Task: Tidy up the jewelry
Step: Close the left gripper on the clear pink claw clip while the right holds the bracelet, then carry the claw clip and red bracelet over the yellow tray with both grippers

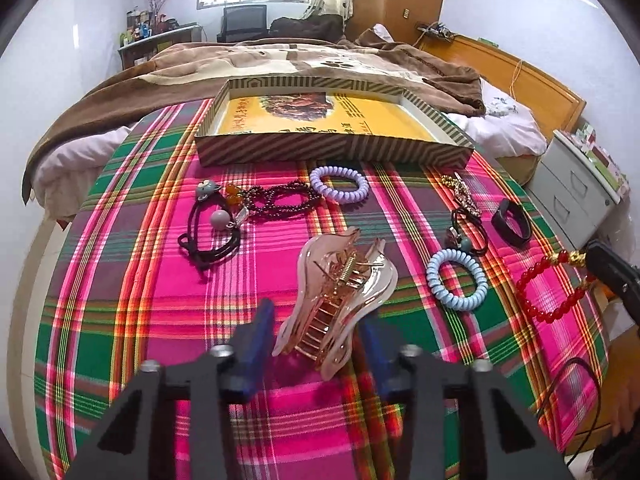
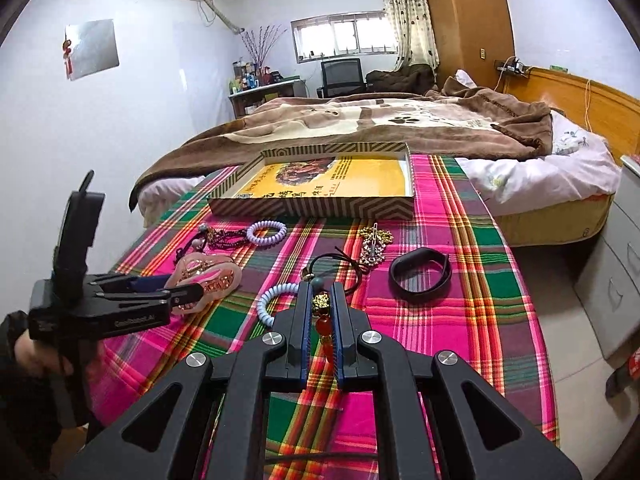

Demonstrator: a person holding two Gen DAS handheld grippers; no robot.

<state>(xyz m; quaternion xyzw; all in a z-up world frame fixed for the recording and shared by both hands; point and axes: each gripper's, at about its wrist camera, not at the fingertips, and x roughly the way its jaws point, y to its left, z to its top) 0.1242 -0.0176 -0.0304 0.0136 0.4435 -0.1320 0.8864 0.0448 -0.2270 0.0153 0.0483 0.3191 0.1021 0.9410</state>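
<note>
Two grippers were over a bed spread with a bright plaid cloth point(image 1: 160, 320). A flat striped box point(image 1: 332, 152) sat on the cloth, and everything else lay on the near side of it.

The left gripper point(image 1: 316, 344) had its blue fingers point(image 1: 256, 336) on both sides of a big pink hair claw point(image 1: 340, 300). The fingers were partly apart with the claw between them — I could not tell if they were squeezing it. The claw lay on the cloth, well in front of the box.

The right gripper point(image 2: 320, 320) had its fingers point(image 2: 302, 320) pressed close together, pinching a red bead bracelet point(image 1: 548, 292) by its gold bead. From the left camera the bracelet hung from that gripper, off to the right of the box.

Just in front of the box lay a purple coil hair tie point(image 1: 339, 185). Beside it was a dark bead string point(image 1: 280, 200), and then black cords with a little cat charm point(image 1: 208, 224). Nearer the box's right end were a sparkly gold chain point(image 1: 460, 196) and a black band point(image 1: 512, 222). A light blue coil hair tie point(image 1: 456, 280) lay close to the claw — between it and the red bracelet.
</note>
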